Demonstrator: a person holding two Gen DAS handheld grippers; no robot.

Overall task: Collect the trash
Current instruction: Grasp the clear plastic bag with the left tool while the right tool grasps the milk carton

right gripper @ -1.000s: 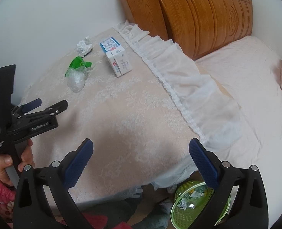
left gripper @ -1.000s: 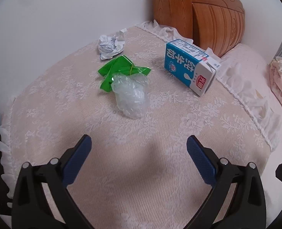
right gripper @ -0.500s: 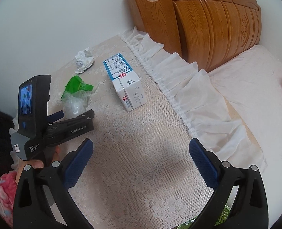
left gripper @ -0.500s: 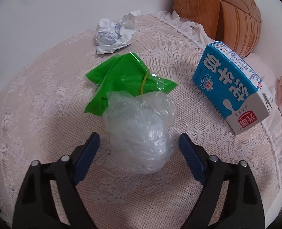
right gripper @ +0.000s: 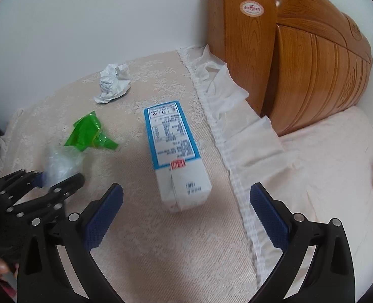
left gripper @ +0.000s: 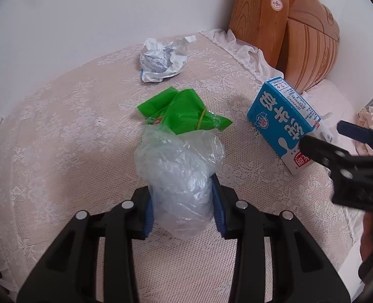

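Observation:
A crumpled clear plastic bag [left gripper: 181,176] lies on the lace-covered table [left gripper: 60,139]. My left gripper [left gripper: 181,209] is closing on it, and its blue pads press the bag's sides. Just behind the bag is a green wrapper [left gripper: 184,113], and farther back a crumpled white paper [left gripper: 161,60]. A blue and white milk carton [right gripper: 173,146] lies on its side to the right. My right gripper [right gripper: 186,202] hangs open just in front of the carton's near end, with nothing between its fingers.
A frilled white cloth edge [right gripper: 227,126] runs along the table's right side. Beyond it are a wooden headboard [right gripper: 300,63] and a pink bed [right gripper: 338,164]. A white wall stands behind the table.
My left gripper moved forward over the clear bag and its jaws came together on it. My right gripper swung toward the milk carton and stayed open.

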